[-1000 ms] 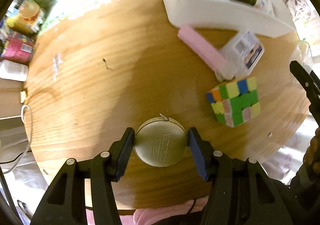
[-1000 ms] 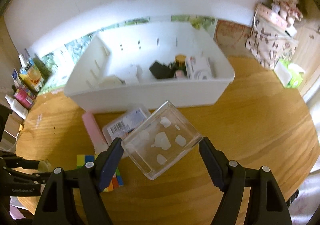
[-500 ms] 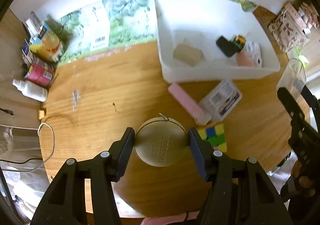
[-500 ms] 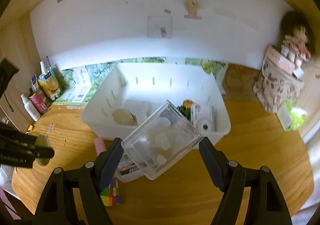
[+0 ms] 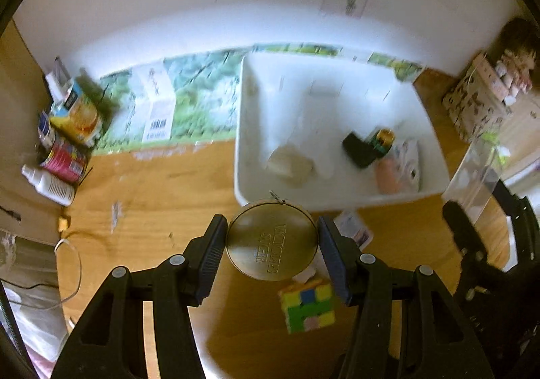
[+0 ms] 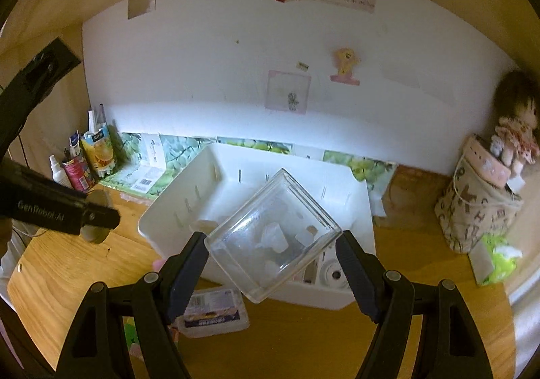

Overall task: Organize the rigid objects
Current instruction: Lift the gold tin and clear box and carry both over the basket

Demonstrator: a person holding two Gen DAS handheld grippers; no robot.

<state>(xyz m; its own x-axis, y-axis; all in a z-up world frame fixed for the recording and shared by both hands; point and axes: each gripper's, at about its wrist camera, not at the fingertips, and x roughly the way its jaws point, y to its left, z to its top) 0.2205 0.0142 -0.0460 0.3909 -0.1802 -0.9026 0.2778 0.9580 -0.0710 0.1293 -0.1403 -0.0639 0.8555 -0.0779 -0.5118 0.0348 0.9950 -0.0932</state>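
Left wrist view shows the left gripper with its two fingers pressed on the sides of a round gold tin. The tin is held up in the air, above the wooden desk. Its lid faces the camera and has letters on it.

At 12 o'clock from the tin sits a big white bin on the desk. Inside the bin lie a tan lump, a black thing, a small yellow and green thing and a pink thing. At 5 o'clock from the tin, a color cube rests on the desk. At 3 o'clock, far over, the right gripper shows with a clear box in it.

Right wrist view shows the right gripper holding that clear box by two corners, tilted, up in the air in front of the white bin. Small white bits lie inside the box. At 7 o'clock from the box, a flat plastic case with a label lies on the desk, just beside the bin. At 9 o'clock, the left gripper shows with the gold tin edge-on. At 3 o'clock, a doll sits on a cloth bag. At 10 o'clock, a juice carton and a white bottle stand by the wall.
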